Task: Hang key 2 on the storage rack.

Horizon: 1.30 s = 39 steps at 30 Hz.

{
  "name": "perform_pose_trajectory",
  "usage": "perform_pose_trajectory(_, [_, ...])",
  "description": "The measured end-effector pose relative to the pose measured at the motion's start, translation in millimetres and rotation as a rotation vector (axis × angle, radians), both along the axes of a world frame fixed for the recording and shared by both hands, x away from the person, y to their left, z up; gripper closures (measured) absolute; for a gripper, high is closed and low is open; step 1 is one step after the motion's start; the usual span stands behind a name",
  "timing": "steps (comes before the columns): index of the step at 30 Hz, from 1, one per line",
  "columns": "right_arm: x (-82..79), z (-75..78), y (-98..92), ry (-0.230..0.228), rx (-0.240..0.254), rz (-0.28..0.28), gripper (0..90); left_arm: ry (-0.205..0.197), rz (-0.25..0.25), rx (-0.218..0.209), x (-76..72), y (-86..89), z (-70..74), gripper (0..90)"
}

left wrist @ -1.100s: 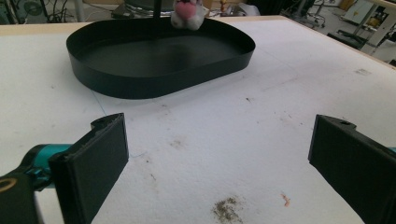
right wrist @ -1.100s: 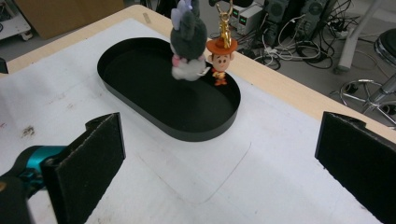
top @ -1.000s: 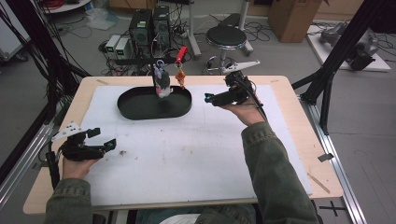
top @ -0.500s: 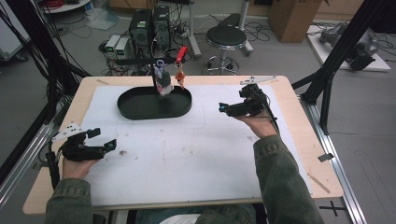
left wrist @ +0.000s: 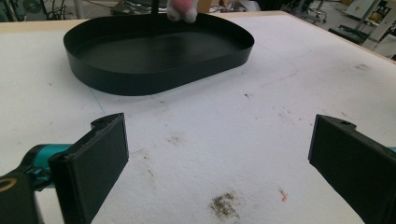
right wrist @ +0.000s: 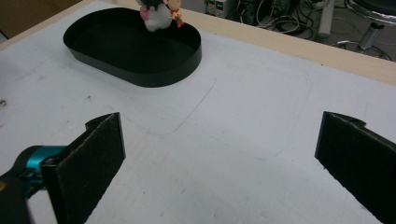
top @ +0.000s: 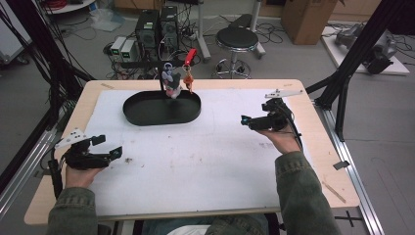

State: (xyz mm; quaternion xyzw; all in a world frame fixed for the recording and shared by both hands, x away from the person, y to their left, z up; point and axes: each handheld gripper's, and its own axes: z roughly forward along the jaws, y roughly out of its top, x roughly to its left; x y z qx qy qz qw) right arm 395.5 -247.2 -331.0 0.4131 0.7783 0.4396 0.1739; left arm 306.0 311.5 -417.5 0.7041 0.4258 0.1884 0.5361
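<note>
White table mat [top: 205,156], black oval tray [top: 161,110], hanging charms [top: 172,81]

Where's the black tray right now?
In the high view the black oval tray sits at the far middle of the white mat, left of centre, with small toys hanging above its back rim.
</note>
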Motion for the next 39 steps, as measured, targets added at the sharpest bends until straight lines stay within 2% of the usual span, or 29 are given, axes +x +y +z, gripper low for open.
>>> perform_pose_trajectory(4, [-4.9, -5.2, -7.0, 0.013, 0.004, -0.007, 0.5, 0.0, 0.0, 0.001, -0.3, 0.0, 0.0, 5.4])
perform_pose_trajectory(12, [-14.6, -8.5, -17.6, -0.006, 0.009, -0.01, 0.6, 0.001, 0.0, 0.001, -0.5, -0.2, -0.1, 5.4])
perform_pose_trajectory(20, [-25.6, -26.3, -40.3, 0.008, 0.021, -0.043, 0.6, 0.004, 0.0, 0.003, -0.9, -0.1, -0.4, 5.4])
perform_pose_trajectory(26, [-34.6, -34.7, -55.4, -0.002, 0.043, -0.07, 0.6, 0.008, -0.002, 0.008, -1.3, 0.1, -0.4, 5.4])
perform_pose_trajectory(33, [-44.4, -46.2, -69.0, -0.011, 0.061, -0.092, 0.5, 0.011, -0.003, 0.012, -1.6, -0.2, -0.7, 5.4])
perform_pose_trajectory(39, [-49.7, -55.0, -75.7, -0.02, 0.057, -0.103, 0.6, 0.012, -0.004, 0.013, -1.7, 0.0, -0.8, 5.4])
